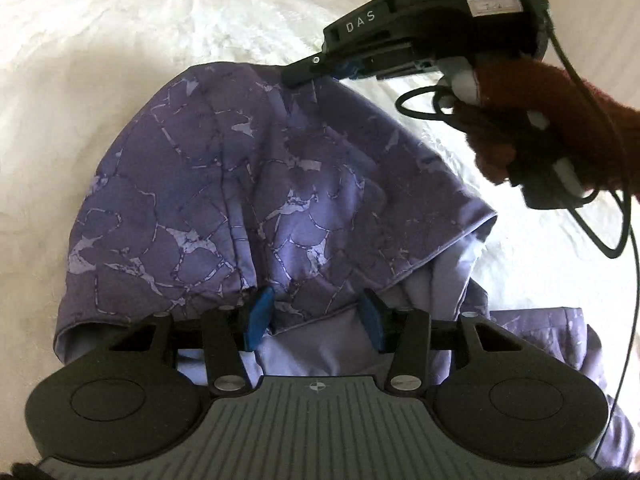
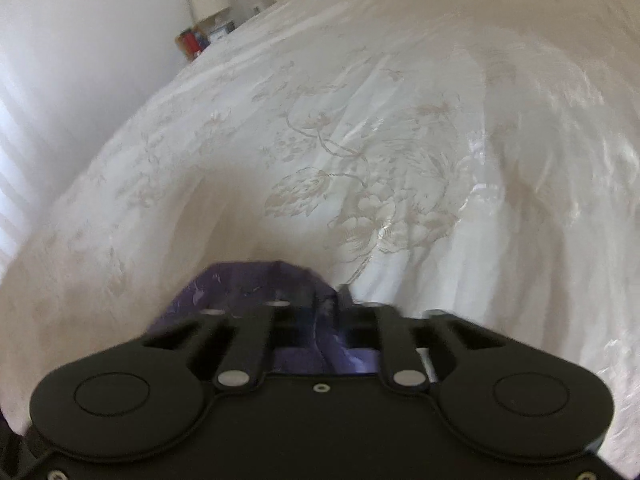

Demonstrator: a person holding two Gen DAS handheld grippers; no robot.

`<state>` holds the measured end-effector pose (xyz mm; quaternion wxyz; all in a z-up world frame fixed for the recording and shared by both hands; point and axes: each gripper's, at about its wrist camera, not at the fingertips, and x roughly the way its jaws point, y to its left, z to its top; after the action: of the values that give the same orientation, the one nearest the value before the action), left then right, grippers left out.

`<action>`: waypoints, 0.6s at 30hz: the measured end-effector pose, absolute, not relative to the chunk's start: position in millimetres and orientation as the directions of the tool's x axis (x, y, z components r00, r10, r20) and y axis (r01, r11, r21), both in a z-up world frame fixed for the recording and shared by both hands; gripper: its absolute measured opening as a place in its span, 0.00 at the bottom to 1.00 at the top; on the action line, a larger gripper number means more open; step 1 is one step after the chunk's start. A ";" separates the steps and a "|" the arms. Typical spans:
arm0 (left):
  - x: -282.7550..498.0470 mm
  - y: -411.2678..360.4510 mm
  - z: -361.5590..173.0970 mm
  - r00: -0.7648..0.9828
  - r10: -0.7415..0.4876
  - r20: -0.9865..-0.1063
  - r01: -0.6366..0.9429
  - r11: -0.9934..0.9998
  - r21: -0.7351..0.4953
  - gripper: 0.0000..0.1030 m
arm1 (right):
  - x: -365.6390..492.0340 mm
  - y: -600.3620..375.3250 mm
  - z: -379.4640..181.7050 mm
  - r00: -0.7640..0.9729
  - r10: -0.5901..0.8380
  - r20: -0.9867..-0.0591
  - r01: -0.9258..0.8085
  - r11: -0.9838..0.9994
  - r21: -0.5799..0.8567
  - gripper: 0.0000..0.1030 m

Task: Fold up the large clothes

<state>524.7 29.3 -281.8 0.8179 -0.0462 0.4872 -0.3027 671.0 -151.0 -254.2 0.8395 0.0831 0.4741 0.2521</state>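
Two claws on one purple garment (image 1: 256,184) spread over the white bed (image 1: 120,60): right claw (image 1: 304,74) clenched on its far edge, left claw (image 1: 316,312) parted astride the near hem, unclamped, fold axis running between them.
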 end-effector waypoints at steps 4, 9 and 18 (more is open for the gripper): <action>524.8 28.0 -279.1 0.345 -0.534 -0.772 0.440 0.819 -0.369 0.45 | 643.4 -148.4 -224.8 0.471 0.522 -0.711 -0.449 0.836 0.315 0.14; 510.5 37.4 -260.6 0.329 -0.551 -0.767 0.410 0.815 -0.409 0.45 | 586.8 -151.6 -170.2 0.526 0.580 -0.622 -0.547 0.791 0.275 0.14; 429.6 98.0 -209.5 0.359 -0.568 -0.741 0.402 0.810 -0.427 0.46 | 443.7 -135.6 -110.6 0.504 0.616 -0.606 -0.715 0.691 0.108 0.13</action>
<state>429.6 98.0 -209.5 0.8197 -0.0864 0.4829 -0.2958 443.7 -135.6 -110.6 0.8637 -0.0783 0.3157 0.3851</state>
